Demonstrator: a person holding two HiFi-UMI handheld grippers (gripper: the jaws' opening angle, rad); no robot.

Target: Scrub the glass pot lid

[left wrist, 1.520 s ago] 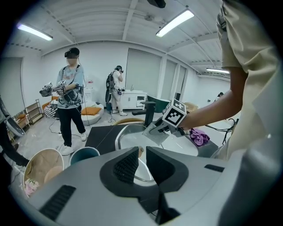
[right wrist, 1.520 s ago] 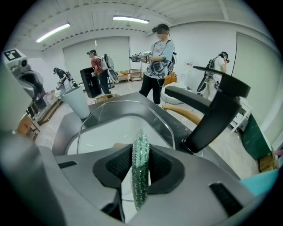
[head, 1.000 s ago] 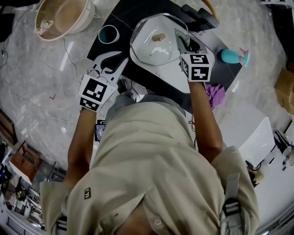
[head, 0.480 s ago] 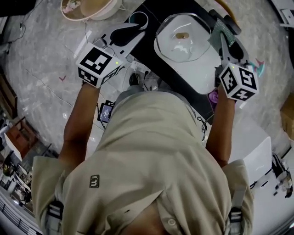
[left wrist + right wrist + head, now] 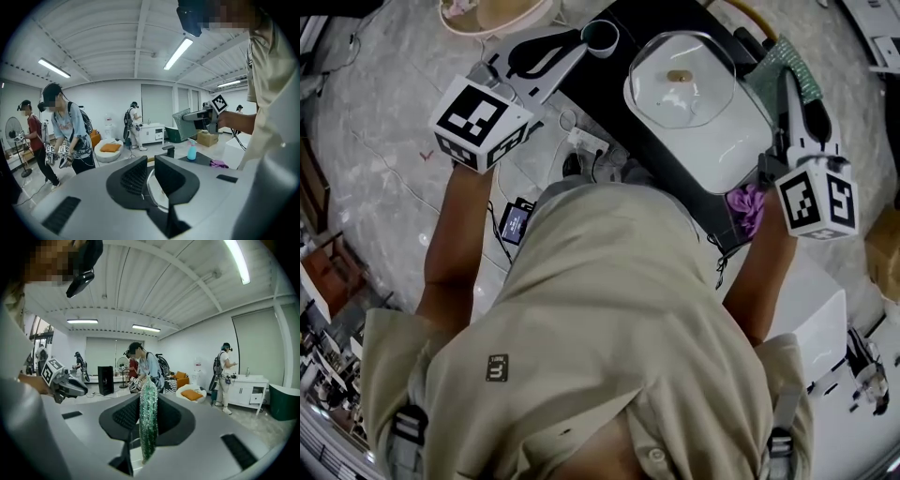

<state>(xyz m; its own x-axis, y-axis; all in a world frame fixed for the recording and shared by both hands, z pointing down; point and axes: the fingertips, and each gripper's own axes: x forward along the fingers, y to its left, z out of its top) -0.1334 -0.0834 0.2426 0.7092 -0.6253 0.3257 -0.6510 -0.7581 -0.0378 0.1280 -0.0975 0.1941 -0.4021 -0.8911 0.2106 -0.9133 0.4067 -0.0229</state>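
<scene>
– While the left tongs hang over the left edge of the black worktop, what do they have hold of?

– Nothing. In the left gripper view their two jaws stand almost together, with only a thin slit between them and nothing in it. A teal cup stands just past their tip at that same left edge. Whether they touch it I cannot tell.

– And where is the glass pot lid?

– The glass pot lid lies on a white tray in the middle of the worktop, toward the tray's far end. Its brown knob shows at its centre. It is well apart from the left tongs.

– What comes next to the right?

– A purple cloth lies bunched at the worktop's near edge, just beside the tray's near right corner.

– And the right tongs?

– The right tongs hang over the worktop's right edge, beside the tray. Their jaws are pinched on a green scrub cloth. In the right gripper view it stands edge-on between them and reaches up past their tips. From the head view the cloth is near the lid's right side but apart from it. How high it hangs above the worktop I cannot tell.
</scene>
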